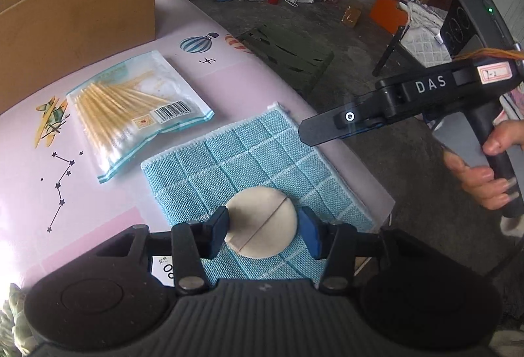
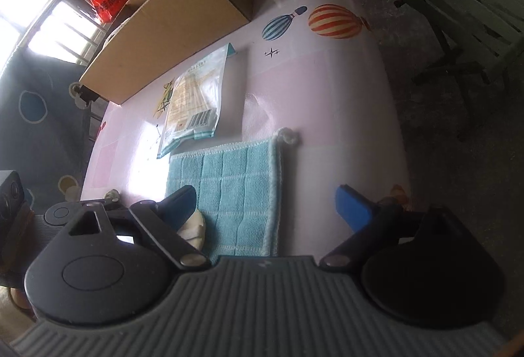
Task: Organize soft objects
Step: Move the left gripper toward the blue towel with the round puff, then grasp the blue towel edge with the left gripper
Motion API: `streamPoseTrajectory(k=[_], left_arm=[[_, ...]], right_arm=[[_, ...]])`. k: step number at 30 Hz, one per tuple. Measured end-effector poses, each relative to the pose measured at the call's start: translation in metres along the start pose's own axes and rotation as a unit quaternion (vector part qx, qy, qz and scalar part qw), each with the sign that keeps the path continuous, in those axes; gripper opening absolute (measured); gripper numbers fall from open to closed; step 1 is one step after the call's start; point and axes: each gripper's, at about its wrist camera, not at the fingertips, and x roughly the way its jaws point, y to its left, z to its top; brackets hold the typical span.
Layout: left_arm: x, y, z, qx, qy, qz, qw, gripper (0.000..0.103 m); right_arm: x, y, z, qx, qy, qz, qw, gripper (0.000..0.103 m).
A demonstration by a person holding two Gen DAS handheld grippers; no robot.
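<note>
Left wrist view: left gripper point(image 1: 263, 227) straddled the round cream powder puff point(image 1: 262, 221), which lay on the blue checked cloth point(image 1: 229, 157) near the front edge of the pink table point(image 1: 108, 193). Both pads sat at the puff's rim; contact looked made, so I read it as a pinch across its width. The right gripper point(image 1: 306, 132) hung above the cloth's far corner, held by a hand point(image 1: 484, 180). A bag of cotton swabs point(image 1: 131, 111) lay just beside the cloth, with the cardboard box point(image 1: 75, 16) behind it.

Right wrist view: right gripper point(image 2: 273, 204) spread wide, nothing between the fingers, over the cloth point(image 2: 229, 186) and bare table. The puff point(image 2: 195, 227) showed at its left finger, partly hidden.

Handling, my judgement: the puff is light, soft and squashy, so it will deform; an edge-to-edge grip across the disc is fine, with gentle pressure. The cloth is limp, so take it at a corner or hem and expect it to drape.
</note>
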Motion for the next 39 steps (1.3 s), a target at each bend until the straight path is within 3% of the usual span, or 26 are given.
streamPoseTrajectory(k=[2, 3, 4, 7, 10, 12, 14, 15, 18, 20, 24, 28, 31, 34, 39], left_arm=[[0.001, -0.007, -0.003, 0.033, -0.003, 0.026, 0.9991, 0.031], [0.001, -0.011, -0.005, 0.052, -0.004, 0.047, 0.9975, 0.011], [0.0, -0.012, -0.006, 0.061, -0.005, 0.069, 0.9958, 0.006], [-0.01, 0.009, -0.005, 0.011, -0.011, 0.069, 0.9975, 0.006], [-0.021, 0.032, -0.002, -0.018, -0.01, 0.107, 0.9941, 0.009], [-0.026, 0.054, -0.001, -0.067, -0.007, 0.128, 0.9894, 0.02], [-0.026, 0.074, 0.001, -0.106, 0.009, 0.156, 0.9821, 0.05], [-0.026, 0.082, 0.003, -0.113, 0.018, 0.177, 0.9775, 0.071], [-0.036, 0.086, 0.006, -0.108, -0.003, 0.215, 0.9706, 0.077], [-0.045, 0.085, 0.008, -0.124, -0.025, 0.193, 0.973, 0.077], [-0.045, 0.071, 0.017, -0.139, -0.057, 0.096, 0.9839, 0.068], [-0.021, 0.06, 0.023, -0.142, -0.034, 0.026, 0.9889, 0.057], [-0.002, 0.058, 0.022, -0.151, -0.012, 0.024, 0.9882, 0.057], [0.005, 0.063, 0.02, -0.163, -0.011, 0.04, 0.9858, 0.057], [0.008, 0.068, 0.017, -0.166, -0.018, 0.024, 0.9856, 0.056]], right_arm=[[0.003, 0.001, 0.001, -0.01, -0.001, -0.005, 1.0, 0.094], [0.003, 0.001, -0.001, -0.012, -0.004, -0.007, 1.0, 0.096], [0.004, 0.001, -0.002, -0.016, -0.006, -0.01, 1.0, 0.097], [0.007, 0.008, 0.003, -0.036, -0.008, -0.03, 0.999, 0.097], [0.007, 0.008, 0.003, -0.039, -0.012, -0.033, 0.999, 0.096], [0.006, 0.006, 0.003, -0.036, -0.013, -0.03, 0.999, 0.096], [0.006, 0.004, 0.005, -0.028, -0.013, -0.026, 0.999, 0.096], [0.006, 0.003, 0.005, -0.024, -0.012, -0.026, 0.999, 0.096], [0.009, -0.002, 0.009, -0.004, -0.006, -0.033, 0.999, 0.101], [0.012, -0.007, 0.01, 0.007, -0.005, -0.037, 0.999, 0.101], [0.015, -0.014, 0.01, 0.02, -0.013, -0.038, 0.999, 0.1], [0.003, -0.015, 0.006, 0.029, -0.046, -0.021, 0.998, 0.083], [-0.006, -0.012, 0.009, 0.024, -0.06, 0.003, 0.998, 0.08], [-0.001, -0.007, 0.012, 0.007, -0.045, 0.021, 0.999, 0.08], [0.015, 0.016, 0.014, -0.056, -0.031, -0.003, 0.998, 0.081]])
